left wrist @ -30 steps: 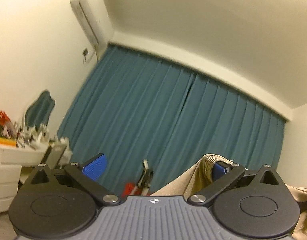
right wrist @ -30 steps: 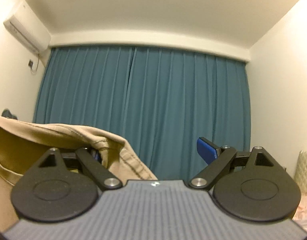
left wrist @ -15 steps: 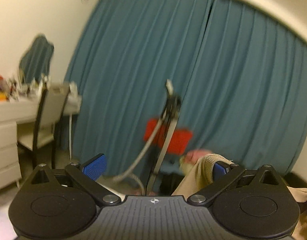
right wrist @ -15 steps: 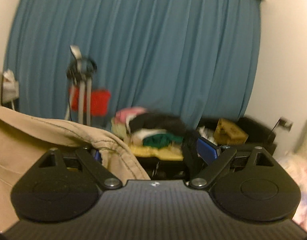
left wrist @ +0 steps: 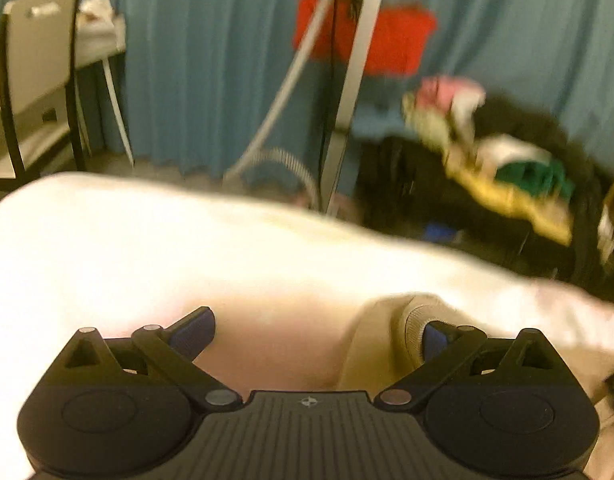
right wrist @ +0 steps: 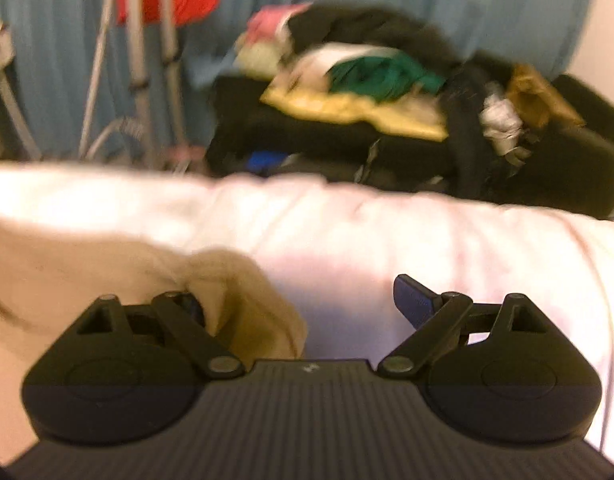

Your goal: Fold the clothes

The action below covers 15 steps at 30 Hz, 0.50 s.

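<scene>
A tan garment hangs over my grippers above a white bed (left wrist: 147, 248). In the left wrist view the left gripper (left wrist: 313, 330) has its jaws wide apart, and a fold of the tan garment (left wrist: 387, 340) is draped over the right fingertip (left wrist: 433, 338). In the right wrist view the right gripper (right wrist: 303, 306) is also wide apart, with the tan garment (right wrist: 243, 292) draped over its left fingertip (right wrist: 193, 306) and spreading off to the left. The right fingertip (right wrist: 413, 300) is bare. Both views are blurred.
Beyond the bed's far edge (right wrist: 427, 216) a dark sofa holds a pile of mixed clothes (right wrist: 359, 92). A metal stand with a red item (left wrist: 367, 36) and a hose stands before a teal curtain (left wrist: 211, 60). A chair (left wrist: 39, 80) is at far left.
Both grippers have tilted steeply downward, from the ceiling and curtain to the bed surface. The garment stays draped over the same fingertips, and the jaws stay apart.
</scene>
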{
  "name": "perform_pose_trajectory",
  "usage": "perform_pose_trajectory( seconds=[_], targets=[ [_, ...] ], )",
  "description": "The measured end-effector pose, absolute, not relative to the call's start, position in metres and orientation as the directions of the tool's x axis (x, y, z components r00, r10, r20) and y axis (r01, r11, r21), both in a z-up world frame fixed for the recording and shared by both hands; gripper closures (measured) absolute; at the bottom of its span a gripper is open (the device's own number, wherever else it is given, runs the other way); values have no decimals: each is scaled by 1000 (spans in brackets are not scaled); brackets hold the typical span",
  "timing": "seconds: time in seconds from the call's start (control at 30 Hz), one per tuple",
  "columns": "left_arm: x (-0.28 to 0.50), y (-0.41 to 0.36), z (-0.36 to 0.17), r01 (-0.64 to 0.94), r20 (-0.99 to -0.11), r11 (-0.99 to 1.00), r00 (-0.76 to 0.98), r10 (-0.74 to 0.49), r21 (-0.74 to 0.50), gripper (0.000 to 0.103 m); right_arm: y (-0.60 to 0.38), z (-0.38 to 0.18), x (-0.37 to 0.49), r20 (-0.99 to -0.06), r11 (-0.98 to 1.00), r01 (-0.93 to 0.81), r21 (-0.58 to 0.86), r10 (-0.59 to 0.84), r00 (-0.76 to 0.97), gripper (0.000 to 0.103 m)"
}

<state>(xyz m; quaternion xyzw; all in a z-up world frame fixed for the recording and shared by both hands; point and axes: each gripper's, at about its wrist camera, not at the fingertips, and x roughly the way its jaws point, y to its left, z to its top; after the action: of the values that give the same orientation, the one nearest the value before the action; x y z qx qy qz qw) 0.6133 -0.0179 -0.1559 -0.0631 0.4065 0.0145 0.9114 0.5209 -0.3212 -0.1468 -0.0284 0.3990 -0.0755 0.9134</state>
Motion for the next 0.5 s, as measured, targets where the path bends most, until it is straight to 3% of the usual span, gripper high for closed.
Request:
perform_pose_trajectory(
  seconds=[0.2, 0.3, 0.5],
  targets=[
    [598, -1, -140, 15, -770, 989, 625, -125, -148, 0, -322, -113, 498, -735, 996, 90, -21, -76, 674, 13],
    [567, 12, -121, 76, -727, 974, 653, -211, -215, 0, -316, -97, 470, -694, 996, 91, 2, -64, 717, 13],
    [461, 37, -99, 79, -670, 968, 709, -223, -238, 0, -296, -83, 399, -621, 994, 108, -17, -95, 778, 13]
  ],
)
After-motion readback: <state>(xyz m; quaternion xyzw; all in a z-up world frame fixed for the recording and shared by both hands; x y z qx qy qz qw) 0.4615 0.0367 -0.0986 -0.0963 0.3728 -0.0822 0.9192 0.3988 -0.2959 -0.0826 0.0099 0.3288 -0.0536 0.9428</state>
